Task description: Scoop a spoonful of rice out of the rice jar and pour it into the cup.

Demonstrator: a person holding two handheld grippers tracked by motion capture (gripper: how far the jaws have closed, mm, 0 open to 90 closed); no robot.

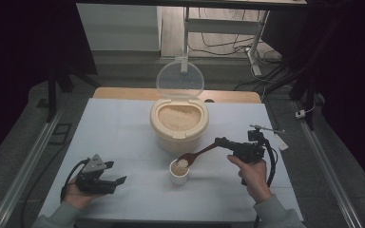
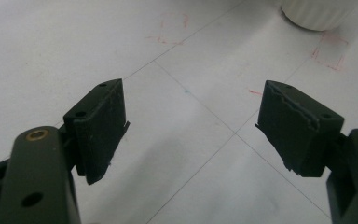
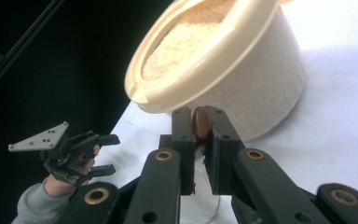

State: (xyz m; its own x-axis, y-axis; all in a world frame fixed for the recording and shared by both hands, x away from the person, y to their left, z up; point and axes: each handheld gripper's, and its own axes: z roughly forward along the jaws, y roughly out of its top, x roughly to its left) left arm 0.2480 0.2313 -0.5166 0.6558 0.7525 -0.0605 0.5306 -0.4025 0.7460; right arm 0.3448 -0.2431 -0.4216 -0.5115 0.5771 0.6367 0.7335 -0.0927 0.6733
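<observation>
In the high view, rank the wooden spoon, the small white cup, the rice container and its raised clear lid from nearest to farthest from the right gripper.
1. Wooden spoon, clamped in the right gripper, reaching left of it.
2. Small white cup, left and a little toward the person, under the spoon's bowl.
3. Rice container, left and farther back.
4. Clear lid, raised behind the container.

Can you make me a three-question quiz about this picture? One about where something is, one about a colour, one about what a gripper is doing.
1. Where is the bowl of the wooden spoon?
A. over the white cup
B. inside the rice bin
C. flat on the table

2. What colour is the rice bin?
A. blue
B. cream
C. red

3. How are the left gripper jaws?
A. shut on the spoon
B. shut on the cup
C. open, holding nothing

Answers: 1 A, the spoon bowl sits over the cup with rice in it. 2 B, its body is cream. 3 C, the table shows between the spread jaws.
</observation>
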